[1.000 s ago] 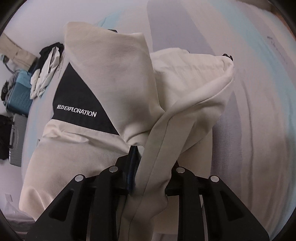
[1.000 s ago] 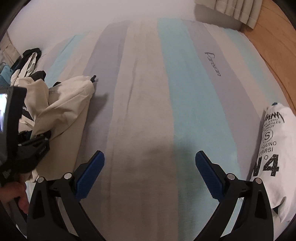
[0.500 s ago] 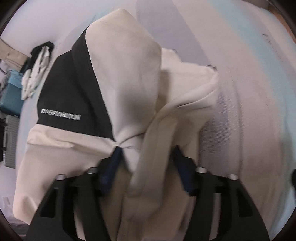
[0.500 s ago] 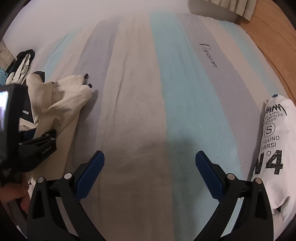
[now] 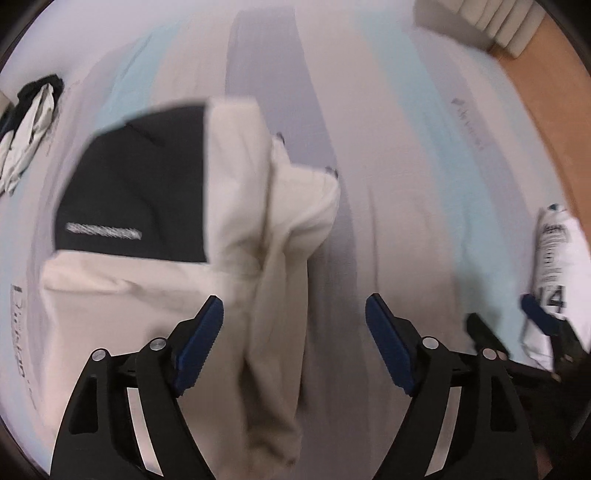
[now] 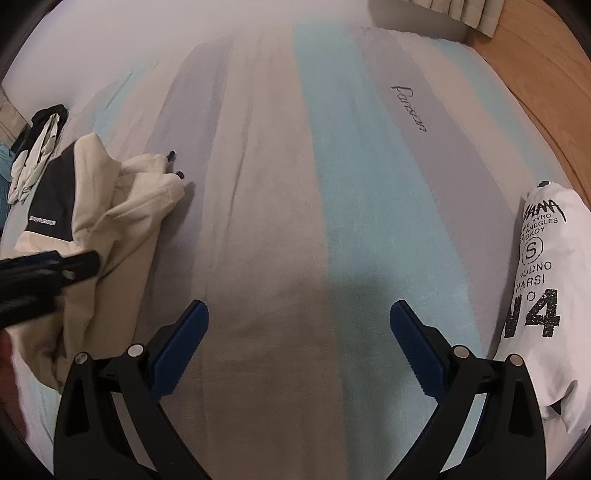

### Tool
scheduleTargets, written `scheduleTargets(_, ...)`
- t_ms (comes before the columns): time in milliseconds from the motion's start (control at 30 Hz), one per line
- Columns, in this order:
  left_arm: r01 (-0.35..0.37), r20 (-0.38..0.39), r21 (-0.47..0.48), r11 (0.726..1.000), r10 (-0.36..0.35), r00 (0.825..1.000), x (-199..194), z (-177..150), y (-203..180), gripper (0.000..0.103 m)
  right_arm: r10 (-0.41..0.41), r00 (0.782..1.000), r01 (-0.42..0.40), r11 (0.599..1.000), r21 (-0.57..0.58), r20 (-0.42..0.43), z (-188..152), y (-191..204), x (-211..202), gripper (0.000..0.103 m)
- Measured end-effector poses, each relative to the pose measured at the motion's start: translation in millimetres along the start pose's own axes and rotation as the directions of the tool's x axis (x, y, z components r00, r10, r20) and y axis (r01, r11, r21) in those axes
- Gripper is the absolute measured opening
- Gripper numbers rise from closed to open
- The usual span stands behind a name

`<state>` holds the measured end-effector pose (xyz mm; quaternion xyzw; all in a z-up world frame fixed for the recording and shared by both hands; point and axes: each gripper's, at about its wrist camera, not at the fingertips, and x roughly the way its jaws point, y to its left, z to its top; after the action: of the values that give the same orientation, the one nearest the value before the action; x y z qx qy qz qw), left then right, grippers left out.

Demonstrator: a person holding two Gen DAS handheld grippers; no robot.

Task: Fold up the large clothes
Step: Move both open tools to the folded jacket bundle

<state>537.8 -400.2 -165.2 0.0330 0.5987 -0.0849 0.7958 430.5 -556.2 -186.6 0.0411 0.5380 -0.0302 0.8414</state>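
A cream jacket with a black panel (image 5: 155, 206) lies crumpled on the striped bed cover (image 5: 406, 184). My left gripper (image 5: 295, 332) hangs above its near edge. Its jaws are opening, and a cream fold (image 5: 273, 332) lies under the gap with neither blue pad touching it. In the right wrist view the jacket (image 6: 122, 214) is at the left, with the left gripper (image 6: 85, 264) over it. My right gripper (image 6: 299, 343) stands open over bare bed cover (image 6: 332, 166), holding nothing.
A folded white T-shirt with black print (image 6: 543, 280) lies at the right edge of the bed. A heap of dark and white clothes (image 6: 37, 147) sits at the far left. Wooden floor (image 6: 535, 85) and a curtain hem (image 6: 443, 11) border the bed's far right.
The left gripper was shut on a cream fold of the jacket; it opened, let go and rose. The jacket dropped onto the bed. The right gripper stayed where it was.
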Motion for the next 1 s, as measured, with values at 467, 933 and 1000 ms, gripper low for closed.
scheduleTargets(467,-0.042,-0.02,0.022,0.999,0.043,0.999,-47,2,172,0.088,0.13,0.991,-0.127,0.987,-0.099,0.021,34,89,-26,0.095)
scheduleTargets(933,0.011,-0.032,0.029,1.0,-0.011,0.999,-21,-16,218,0.09,0.106,0.987,-0.123,0.982,-0.144,-0.121,59,177,25,0.095)
scheduleTargets(1000,0.004,-0.048,0.03,1.0,-0.003,0.999,-15,-14,234,0.092,0.116,0.98,-0.138,0.982,-0.129,-0.159,59,174,39,0.095)
